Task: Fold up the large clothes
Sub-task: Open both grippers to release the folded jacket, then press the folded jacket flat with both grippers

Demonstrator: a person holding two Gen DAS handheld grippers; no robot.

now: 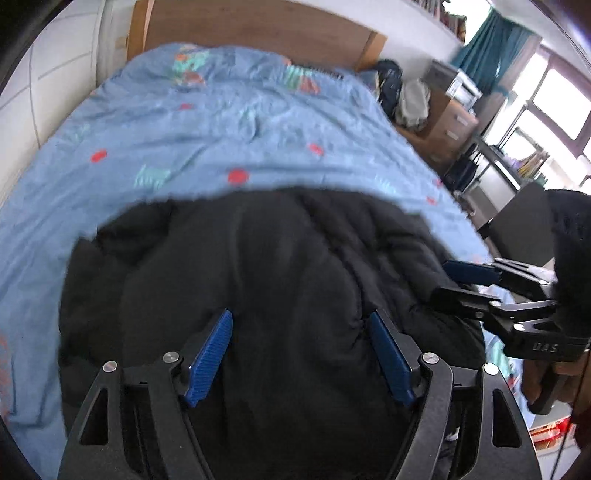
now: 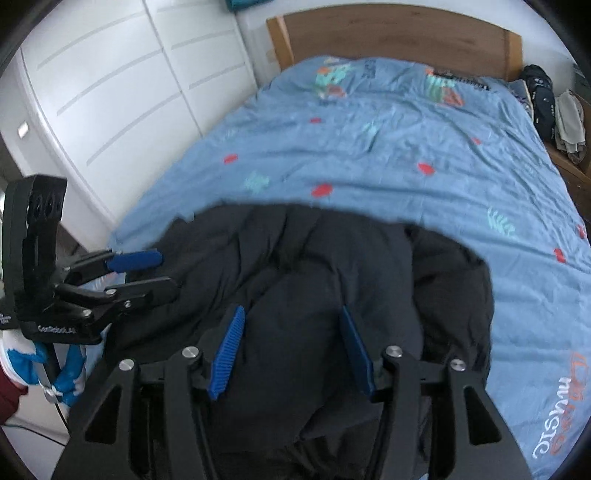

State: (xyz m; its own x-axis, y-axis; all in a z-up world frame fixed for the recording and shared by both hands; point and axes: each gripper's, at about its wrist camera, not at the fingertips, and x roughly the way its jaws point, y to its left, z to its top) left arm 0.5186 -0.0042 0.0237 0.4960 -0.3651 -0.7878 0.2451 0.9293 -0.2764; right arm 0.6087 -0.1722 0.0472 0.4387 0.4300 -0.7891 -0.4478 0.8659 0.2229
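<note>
A bulky black padded jacket (image 1: pixel 266 266) lies bunched at the near end of a bed, also in the right wrist view (image 2: pixel 325 266). My left gripper (image 1: pixel 301 325) is open, its blue pads (image 1: pixel 210 358) spread above the jacket, holding nothing. My right gripper (image 2: pixel 291 321) is open too, its pads (image 2: pixel 227 354) apart over the jacket's middle. Each gripper shows in the other's view: the right one (image 1: pixel 465 284) at the jacket's right edge, the left one (image 2: pixel 147 273) at its left edge, both with jaws apart.
The bed has a blue patterned duvet (image 1: pixel 207 125) and a wooden headboard (image 1: pixel 258 26). White wardrobe doors (image 2: pixel 122 85) stand to the left. A nightstand with bags (image 1: pixel 410 96), a desk and a window (image 1: pixel 546 110) are to the right.
</note>
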